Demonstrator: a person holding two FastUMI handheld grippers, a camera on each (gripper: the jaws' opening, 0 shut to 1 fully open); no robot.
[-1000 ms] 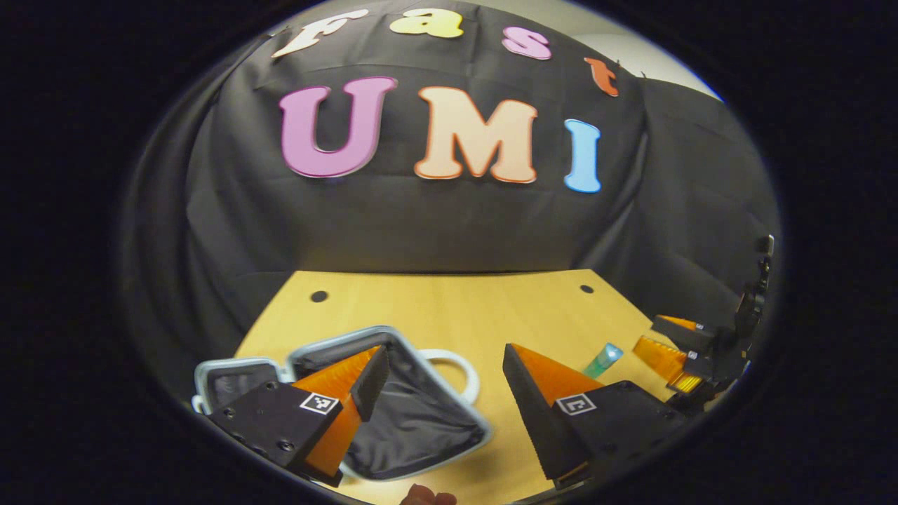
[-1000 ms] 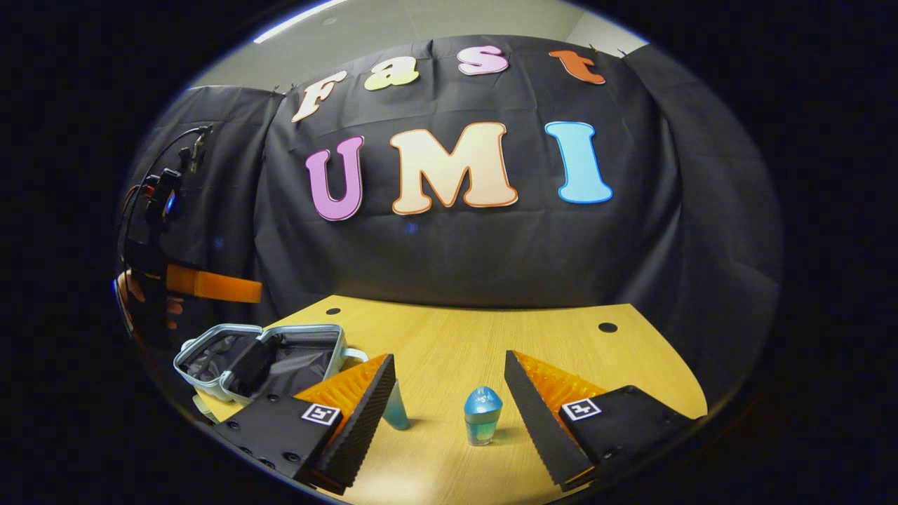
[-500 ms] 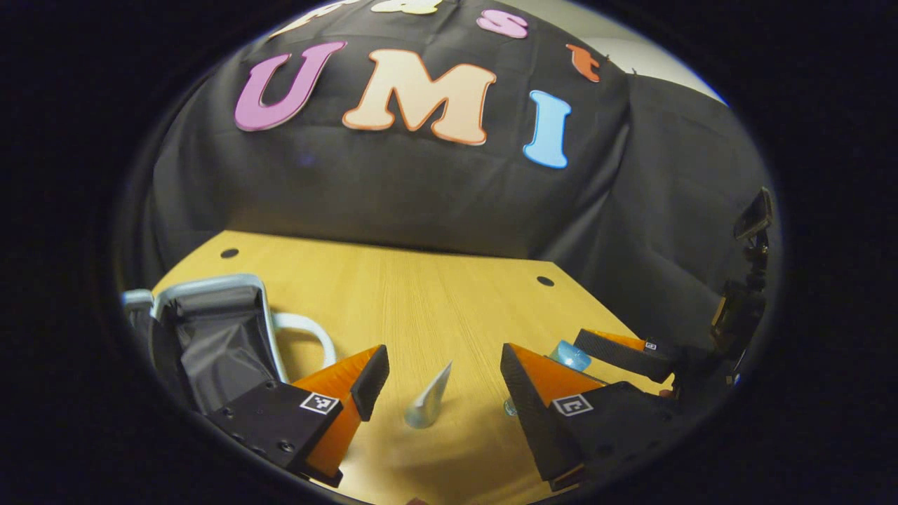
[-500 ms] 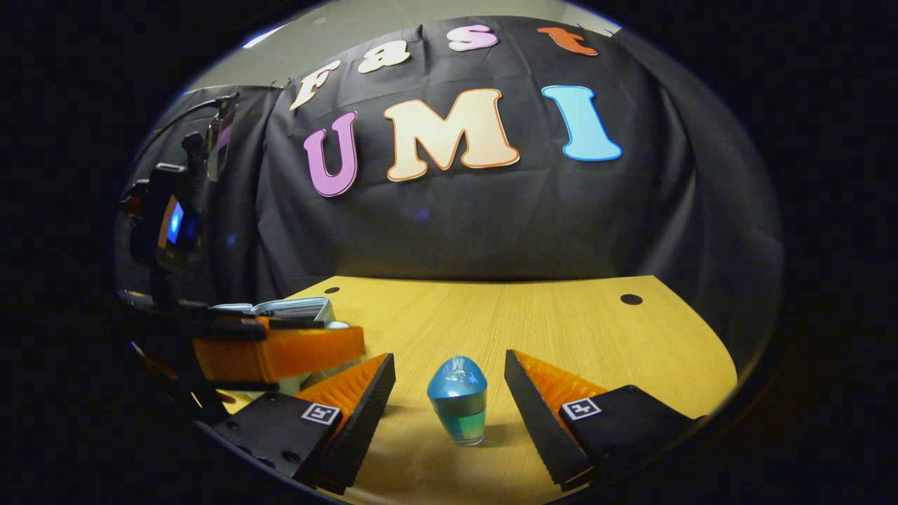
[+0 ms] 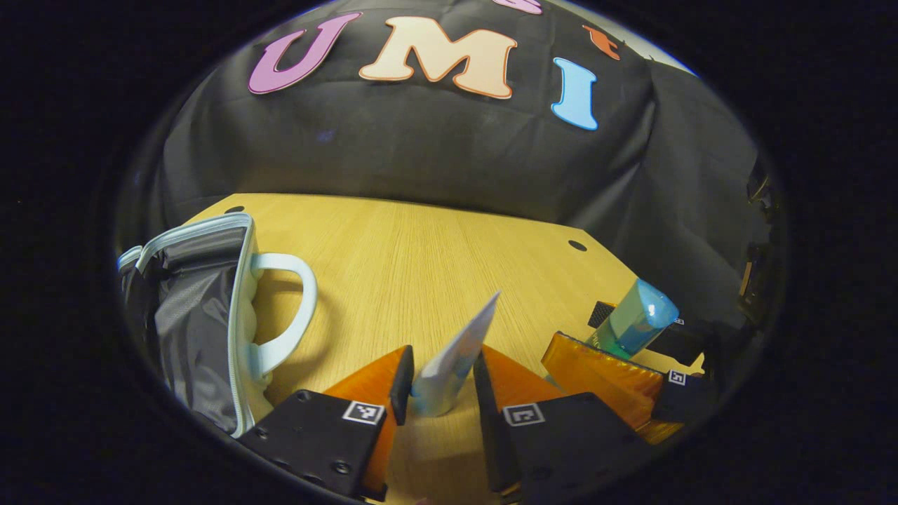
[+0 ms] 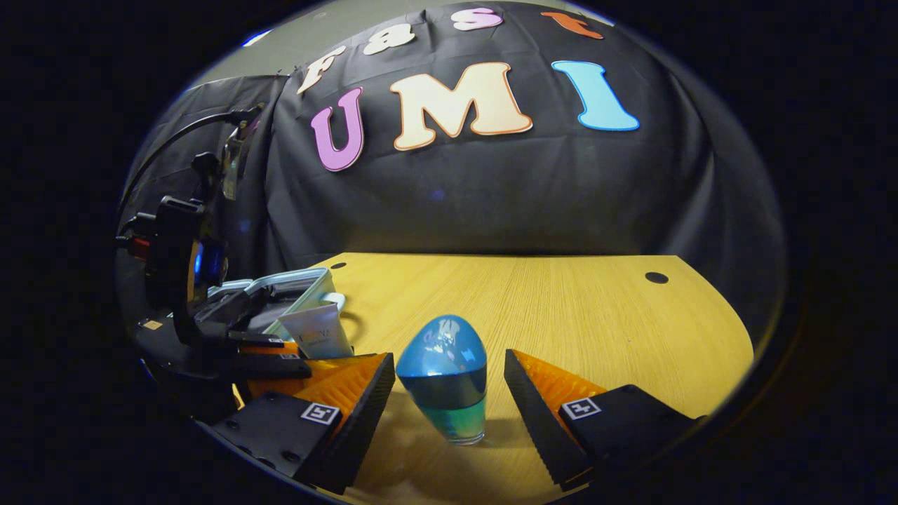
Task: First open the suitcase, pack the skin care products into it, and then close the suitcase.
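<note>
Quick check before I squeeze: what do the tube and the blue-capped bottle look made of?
Tube: looks like soft matte plastic, flat crimped top end. Blue-capped bottle: seemingly clear glossy plastic or glass, with highlights on the cap and teal liquid showing through. Which one, I can't tell.

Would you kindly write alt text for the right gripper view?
The right tool sits open around a blue-capped bottle standing on the wooden table, fingers clear of it. At left, the left tool is at a pale tube, with the open suitcase behind.
</note>
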